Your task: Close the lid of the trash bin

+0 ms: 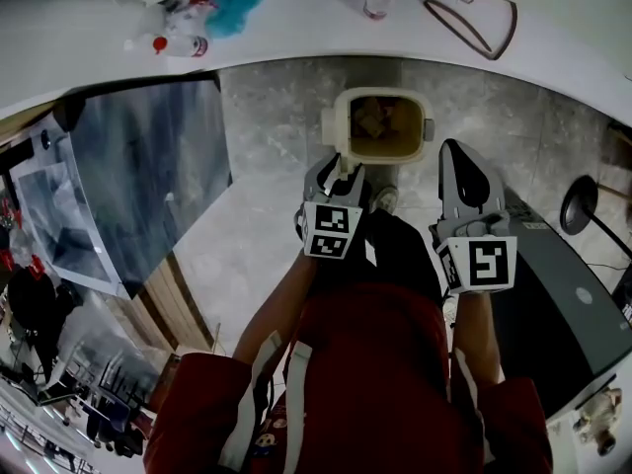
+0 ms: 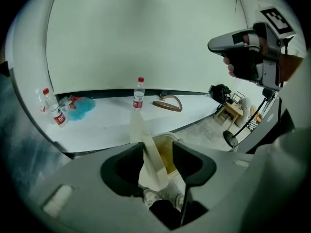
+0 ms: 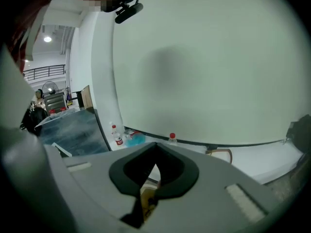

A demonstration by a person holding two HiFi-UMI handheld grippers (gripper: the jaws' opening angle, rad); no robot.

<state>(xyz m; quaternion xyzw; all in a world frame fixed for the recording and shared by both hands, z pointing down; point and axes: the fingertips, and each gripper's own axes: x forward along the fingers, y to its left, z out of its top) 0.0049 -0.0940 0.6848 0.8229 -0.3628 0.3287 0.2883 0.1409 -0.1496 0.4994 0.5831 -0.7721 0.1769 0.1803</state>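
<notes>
We see only the rim of the trash bin (image 1: 427, 126). Its body is hidden below the left gripper (image 1: 343, 169), and what lies inside is a brownish blur. It stands on the floor (image 1: 267, 146) near the white table (image 1: 296, 28), mouth facing up. The lid (image 2: 148, 154) is raised at the bin's left side, long axis upright and leaning slightly (edge-on, hinge hidden). It stands between the left jaws, which are wide apart. The right gripper (image 1: 456, 148) hangs beside the bin with its jaws together and empty.
</notes>
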